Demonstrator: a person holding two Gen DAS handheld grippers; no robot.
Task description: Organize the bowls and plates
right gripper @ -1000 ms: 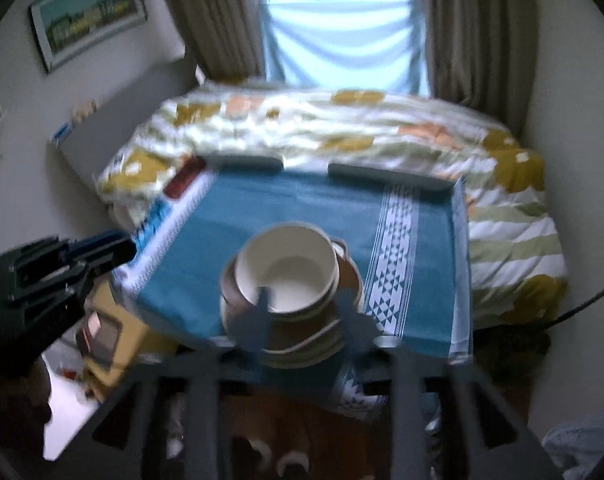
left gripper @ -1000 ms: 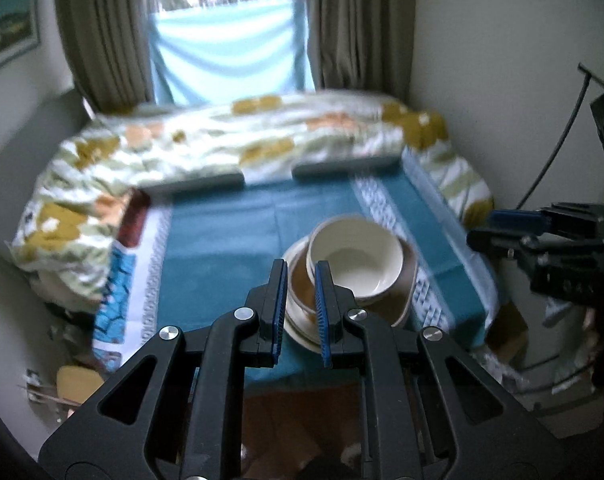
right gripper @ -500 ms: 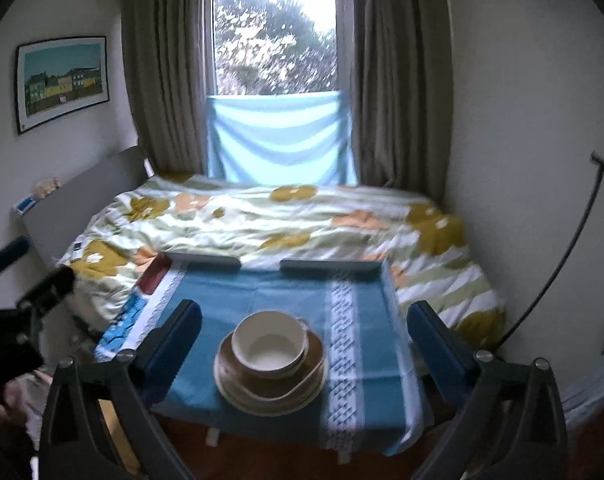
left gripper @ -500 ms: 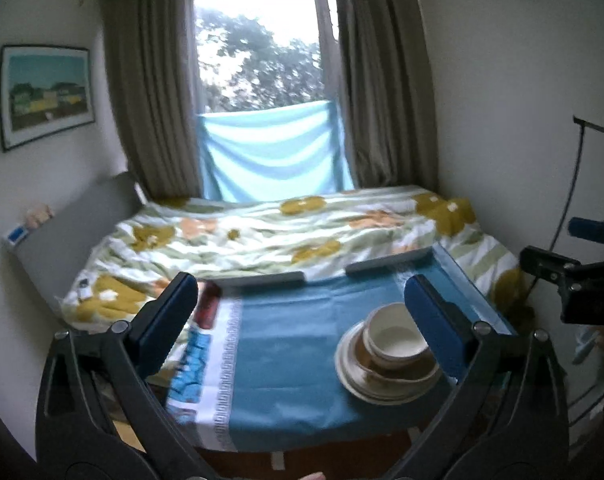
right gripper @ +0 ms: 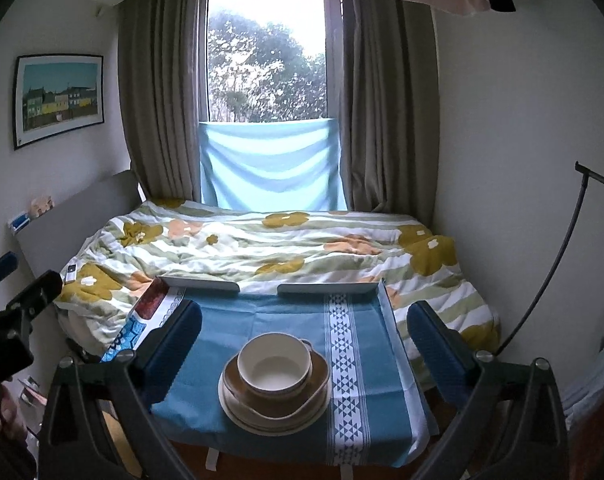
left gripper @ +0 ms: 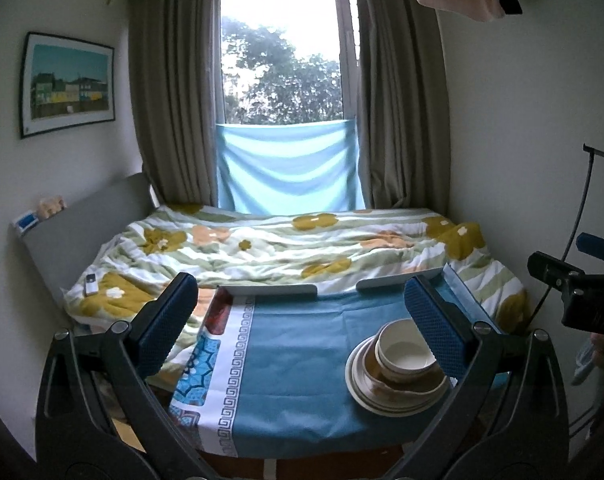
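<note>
A cream bowl [right gripper: 275, 364] sits on top of a stack: brown dishes [right gripper: 314, 390] on cream plates [right gripper: 262, 416], near the front edge of a small table with a blue cloth [right gripper: 230, 324]. In the left wrist view the bowl [left gripper: 404, 354] and the plates [left gripper: 378, 400] lie at the right. My left gripper [left gripper: 300, 320] is open and empty, held back from the table. My right gripper [right gripper: 304, 340] is open and empty, its fingers [right gripper: 436, 340] wide to either side of the stack, well short of it.
A bed with a flowered quilt [right gripper: 262, 244] lies behind the table, a window with curtains [right gripper: 262, 56] beyond. A wall stands close on the right. A small remote [left gripper: 91, 283] lies on the quilt at left. A black stand [right gripper: 558, 252] leans at the right.
Both grippers have opened wide and pulled back and up from the stack; a second ago the left was shut close over the dishes. The stack has not moved.
</note>
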